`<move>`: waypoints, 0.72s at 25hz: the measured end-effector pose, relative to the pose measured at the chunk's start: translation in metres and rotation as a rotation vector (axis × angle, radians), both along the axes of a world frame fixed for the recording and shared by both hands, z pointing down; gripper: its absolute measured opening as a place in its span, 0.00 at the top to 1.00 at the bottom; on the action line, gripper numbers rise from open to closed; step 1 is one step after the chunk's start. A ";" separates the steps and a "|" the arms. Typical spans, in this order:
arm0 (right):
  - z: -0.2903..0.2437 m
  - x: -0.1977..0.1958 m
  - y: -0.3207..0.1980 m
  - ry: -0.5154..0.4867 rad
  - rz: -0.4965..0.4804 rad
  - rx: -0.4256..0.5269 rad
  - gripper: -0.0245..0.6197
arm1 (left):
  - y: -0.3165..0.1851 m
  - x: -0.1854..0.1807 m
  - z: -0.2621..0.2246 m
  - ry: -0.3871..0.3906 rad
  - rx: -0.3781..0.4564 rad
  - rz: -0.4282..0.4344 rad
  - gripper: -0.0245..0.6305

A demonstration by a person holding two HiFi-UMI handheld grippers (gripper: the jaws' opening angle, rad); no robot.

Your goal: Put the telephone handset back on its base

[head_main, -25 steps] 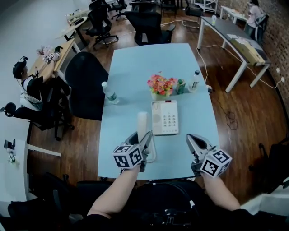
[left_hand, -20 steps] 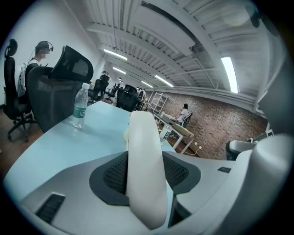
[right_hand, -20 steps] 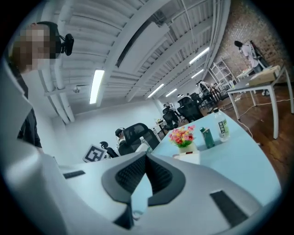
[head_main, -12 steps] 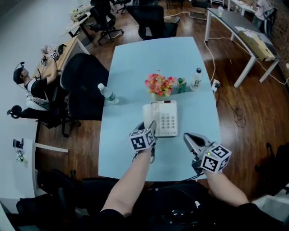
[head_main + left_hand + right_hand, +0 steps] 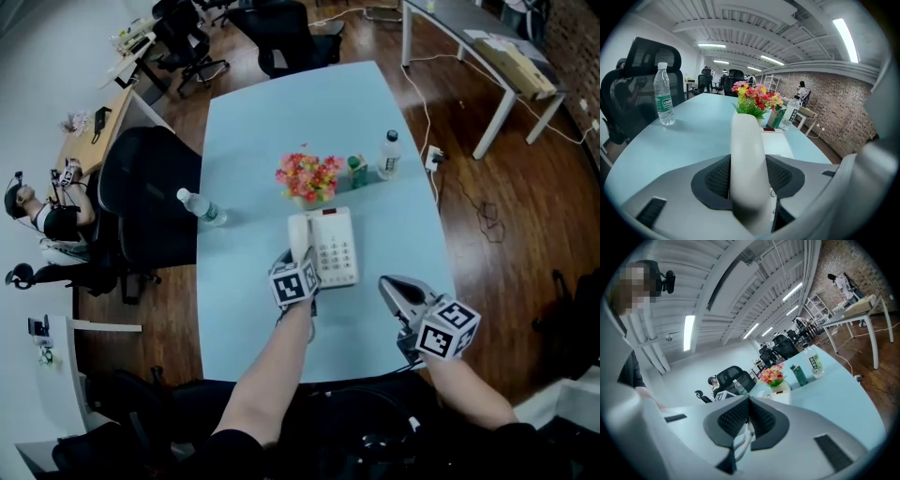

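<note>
Your left gripper [image 5: 299, 263] clamps the long white plastic handset [image 5: 746, 159], which lies lengthwise over the left side of the white push-button telephone base [image 5: 337, 247]. Your right gripper [image 5: 392, 284], closed and empty, hangs farther right.

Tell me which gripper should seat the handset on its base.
Left. The left gripper is shut on the handset, which is at the left side of the base; the right gripper is shut, empty and apart from the base.

Bright, even light from ceiling strips [image 5: 847, 40], heavy fisheye, dark corners
</note>
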State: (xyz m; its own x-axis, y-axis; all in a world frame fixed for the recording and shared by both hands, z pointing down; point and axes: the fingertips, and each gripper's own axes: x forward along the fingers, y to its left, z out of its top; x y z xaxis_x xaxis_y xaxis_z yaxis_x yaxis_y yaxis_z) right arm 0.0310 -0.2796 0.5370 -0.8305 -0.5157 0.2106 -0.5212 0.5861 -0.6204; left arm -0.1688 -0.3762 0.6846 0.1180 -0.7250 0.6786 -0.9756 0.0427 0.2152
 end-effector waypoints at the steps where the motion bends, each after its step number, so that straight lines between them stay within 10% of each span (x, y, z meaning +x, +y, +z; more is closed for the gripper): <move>1: 0.001 0.001 -0.001 0.000 0.006 0.000 0.93 | -0.001 0.001 0.001 -0.010 -0.004 0.006 0.64; 18: -0.002 0.013 0.000 0.007 0.046 0.000 0.93 | -0.003 0.003 0.020 -0.060 -0.074 -0.008 0.62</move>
State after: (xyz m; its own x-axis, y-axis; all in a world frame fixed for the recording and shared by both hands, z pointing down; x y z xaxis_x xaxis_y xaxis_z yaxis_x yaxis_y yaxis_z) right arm 0.0437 -0.2798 0.5353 -0.8042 -0.5535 0.2167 -0.5523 0.5610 -0.6167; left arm -0.1655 -0.3788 0.7050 0.0703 -0.6733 0.7361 -0.9863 0.0638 0.1524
